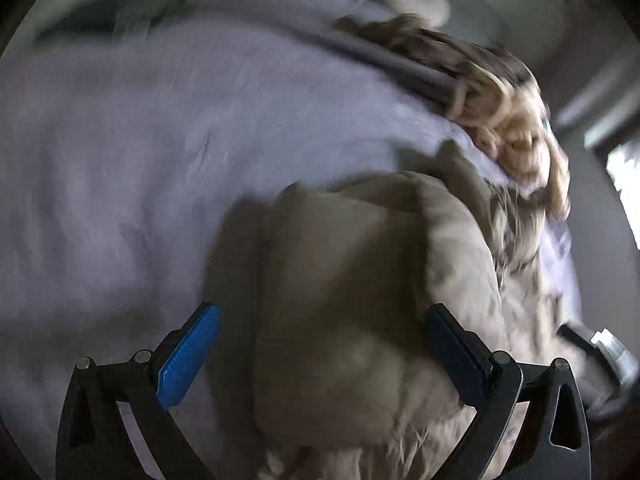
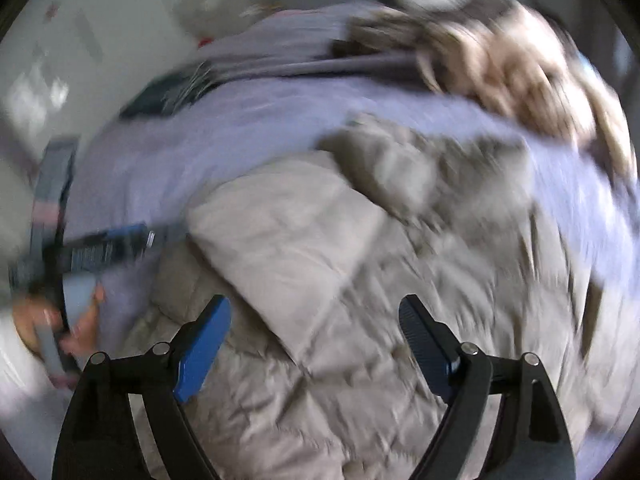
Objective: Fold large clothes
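Across the bed, a pale lavender sheet (image 1: 132, 152) covers most of the surface, and the large beige quilted garment (image 2: 360, 312) lies bunched on it, one panel folded over on the side nearer the cameras. At the far edge sits a tan, fluffy heap (image 2: 520, 72), too blurred to identify. Above the garment, the right gripper (image 2: 316, 340) hangs with its fingers spread wide and nothing between them. The left gripper (image 1: 320, 344) is likewise fully open over a folded lump of the garment, gripping nothing.
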Demonstrator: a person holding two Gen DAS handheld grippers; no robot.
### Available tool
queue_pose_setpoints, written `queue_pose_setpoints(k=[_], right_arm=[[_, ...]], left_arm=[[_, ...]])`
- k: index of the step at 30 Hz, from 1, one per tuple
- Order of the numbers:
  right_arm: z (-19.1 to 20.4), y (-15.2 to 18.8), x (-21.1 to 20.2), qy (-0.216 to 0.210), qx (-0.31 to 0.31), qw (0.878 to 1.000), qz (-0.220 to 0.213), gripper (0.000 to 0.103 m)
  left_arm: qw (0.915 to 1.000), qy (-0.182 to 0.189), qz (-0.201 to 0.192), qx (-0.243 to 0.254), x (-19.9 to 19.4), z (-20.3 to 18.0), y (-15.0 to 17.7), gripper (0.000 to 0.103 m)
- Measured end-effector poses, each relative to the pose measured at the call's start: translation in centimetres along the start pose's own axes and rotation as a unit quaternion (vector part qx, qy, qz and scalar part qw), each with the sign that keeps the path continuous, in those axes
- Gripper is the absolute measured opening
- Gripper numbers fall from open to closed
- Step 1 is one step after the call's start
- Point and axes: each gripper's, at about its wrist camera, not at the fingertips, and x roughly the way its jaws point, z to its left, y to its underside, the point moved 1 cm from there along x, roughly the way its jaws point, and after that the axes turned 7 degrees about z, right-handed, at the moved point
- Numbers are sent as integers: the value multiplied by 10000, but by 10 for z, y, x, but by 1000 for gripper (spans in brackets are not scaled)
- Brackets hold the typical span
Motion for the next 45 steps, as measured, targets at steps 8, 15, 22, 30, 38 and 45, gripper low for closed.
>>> queue_pose_setpoints(k=[8, 15, 22, 30, 38, 45], right_arm=[[58, -28, 67, 1523, -1266, 9801, 162, 78], [-37, -6, 29, 1293, 523, 9894, -402, 8], [-148, 74, 54, -524, 3162, 9471, 164, 13], [-197, 106, -2, -291, 4126, 9099, -322, 20], [-181, 44, 35, -634, 3116, 9480, 87, 19], [-176, 72, 58, -584, 3147, 9457, 569, 7]], left_arm=[[9990, 297, 260, -225, 34, 3, 3, 23], [9867, -1187, -134, 1100, 29, -40, 9, 23], [9761, -1778, -187, 1233, 45, -50, 8, 24], [9655, -2123, -976, 1146, -20, -51, 8, 68], [9693, -2133, -359, 1170, 26, -56, 14, 68], [9699, -2189, -263, 1031, 47, -45, 18, 80]])
